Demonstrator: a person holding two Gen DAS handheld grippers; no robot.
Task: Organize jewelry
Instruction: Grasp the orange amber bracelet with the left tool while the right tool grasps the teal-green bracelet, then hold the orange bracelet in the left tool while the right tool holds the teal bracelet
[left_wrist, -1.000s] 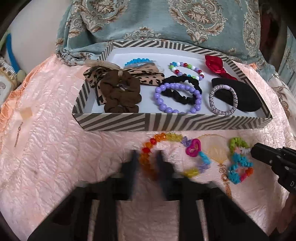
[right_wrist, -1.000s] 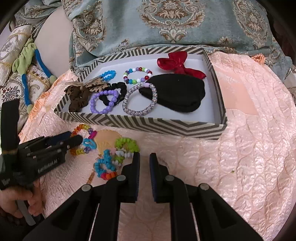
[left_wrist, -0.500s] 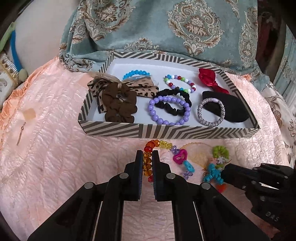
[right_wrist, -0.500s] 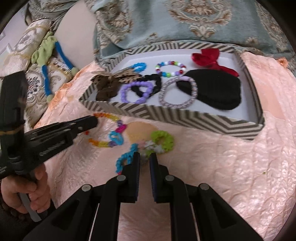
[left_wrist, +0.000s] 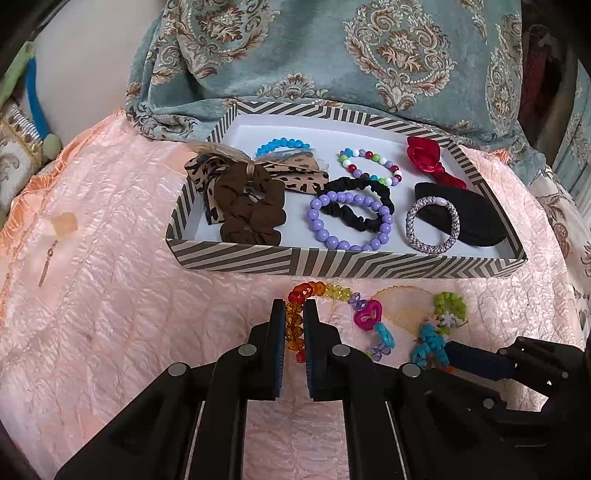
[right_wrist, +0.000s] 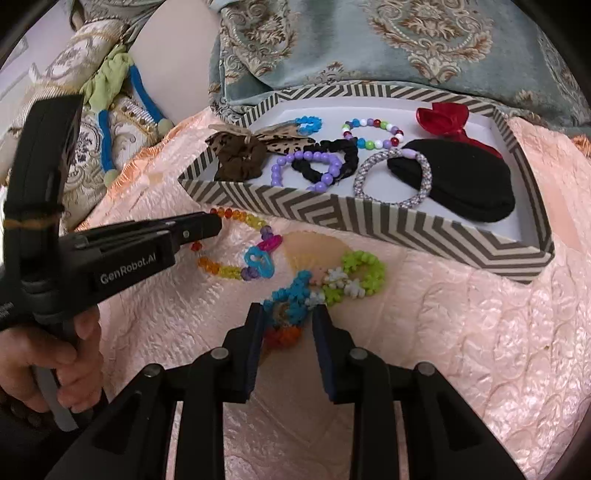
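Note:
A striped tray (left_wrist: 236, 260) (right_wrist: 369, 218) holds scrunchies, bead bracelets, a red bow and a black pad. In front of it on the pink quilt lie a rainbow bead bracelet (left_wrist: 295, 325) (right_wrist: 236, 271) and a blue, green and white coil bracelet (left_wrist: 439, 325) (right_wrist: 325, 286). My left gripper (left_wrist: 294, 310) (right_wrist: 210, 229) is shut on the rainbow bead bracelet. My right gripper (right_wrist: 288, 317) (left_wrist: 454, 350) is open, its fingers on either side of the coil bracelet's blue and orange end.
A teal patterned cloth (left_wrist: 332, 55) hangs behind the tray. A cushion with a blue and green cord (right_wrist: 110, 92) lies at the left. A thin earring (left_wrist: 46, 264) lies on the quilt at the far left. A round tan patch (right_wrist: 314, 251) lies under the bracelets.
My left gripper closed onto the rainbow bracelet. My right gripper moved forward to the coil bracelet and opened around its near end.

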